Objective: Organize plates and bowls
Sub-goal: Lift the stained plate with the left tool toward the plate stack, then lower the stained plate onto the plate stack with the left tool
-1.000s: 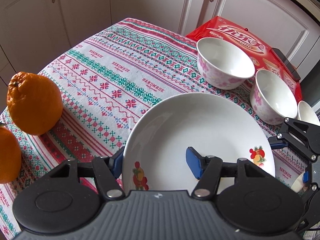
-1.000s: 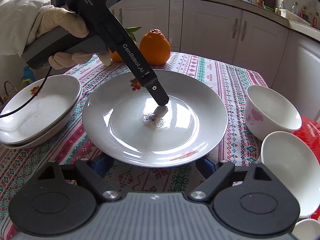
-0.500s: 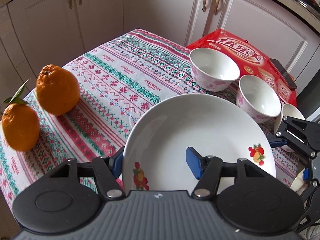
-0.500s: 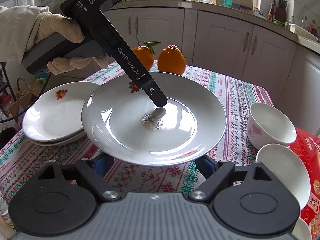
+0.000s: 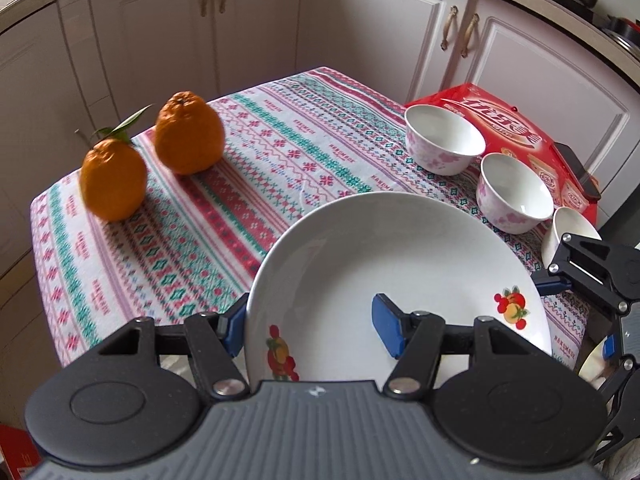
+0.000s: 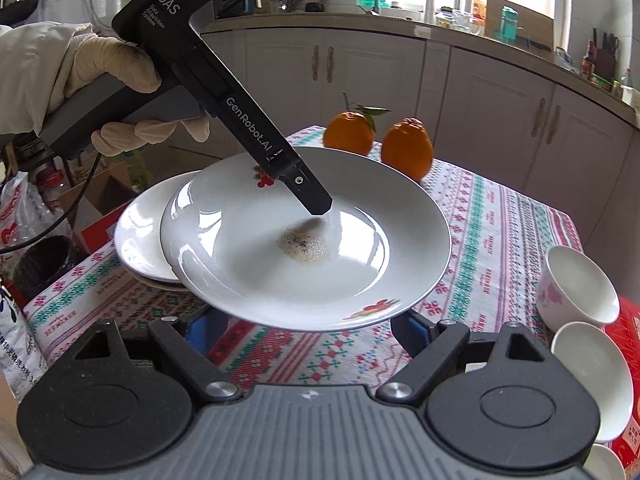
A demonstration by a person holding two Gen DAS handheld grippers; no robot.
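A white plate (image 5: 400, 264) with fruit decals hangs above the table, and a patch of speckled residue (image 6: 302, 244) lies at its centre. My left gripper (image 5: 308, 328) is shut on its rim, one finger (image 6: 312, 196) on top and the other hidden beneath. In the right wrist view the plate overlaps a stack of white plates (image 6: 136, 236) at the left. My right gripper (image 6: 310, 330) stands open just below the plate's near edge, not pressing on it. Three white floral bowls (image 5: 444, 140) (image 5: 516, 192) (image 5: 572, 232) sit in a row on the right.
Two oranges (image 5: 188, 138) (image 5: 112, 184) rest near the far corner of the patterned tablecloth (image 5: 280, 152). A red package (image 5: 500, 120) with a dark phone (image 5: 576, 168) on it lies behind the bowls. White cabinets surround the table. A gloved hand (image 6: 120, 68) holds the left gripper.
The plate has risen off the tablecloth and moved left, so it now overlaps the plate stack. Both grippers rose and tilted with it. The left gripper's hold is unchanged.
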